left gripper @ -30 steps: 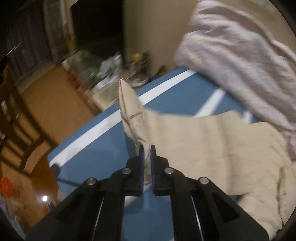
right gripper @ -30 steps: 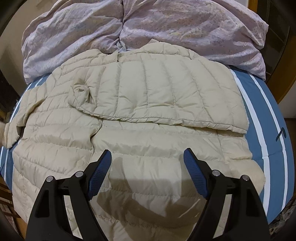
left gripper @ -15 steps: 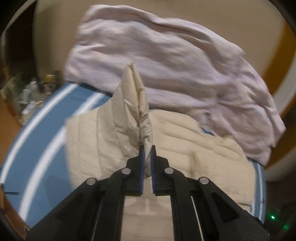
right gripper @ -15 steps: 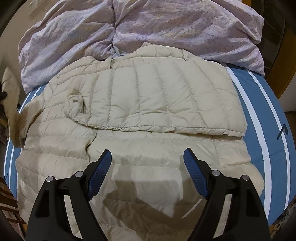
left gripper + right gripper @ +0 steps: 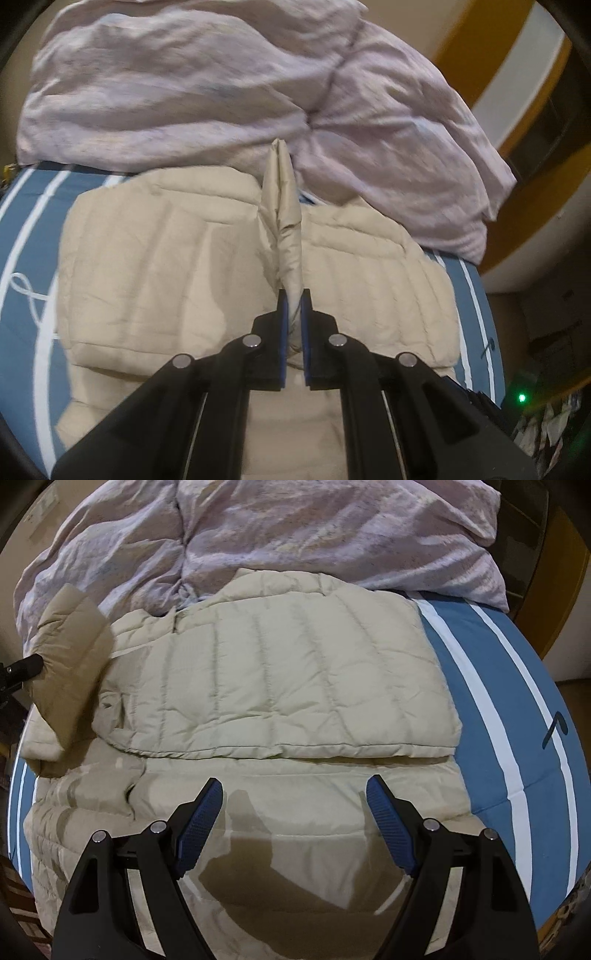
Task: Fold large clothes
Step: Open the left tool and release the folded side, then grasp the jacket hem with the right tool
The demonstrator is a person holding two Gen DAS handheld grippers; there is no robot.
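Note:
A beige quilted puffer jacket (image 5: 295, 686) lies spread on the bed, one sleeve folded across its body. My left gripper (image 5: 294, 295) is shut on the other beige sleeve (image 5: 286, 221) and holds it up over the jacket (image 5: 159, 258). That lifted sleeve (image 5: 70, 653) shows at the far left of the right wrist view, with the left gripper's tip (image 5: 22, 668) beside it. My right gripper (image 5: 295, 805) is open and empty, hovering just above the jacket's lower part.
A crumpled lilac duvet (image 5: 295, 531) lies at the head of the bed, touching the jacket's collar; it also shows in the left wrist view (image 5: 221, 81). The blue sheet with white stripes (image 5: 517, 716) shows at the right. An orange wall edge (image 5: 524, 110) is beyond.
My left gripper has swung the sleeve from the bed's left edge in over the jacket, towards the duvet. My right gripper has stayed open and nearly still.

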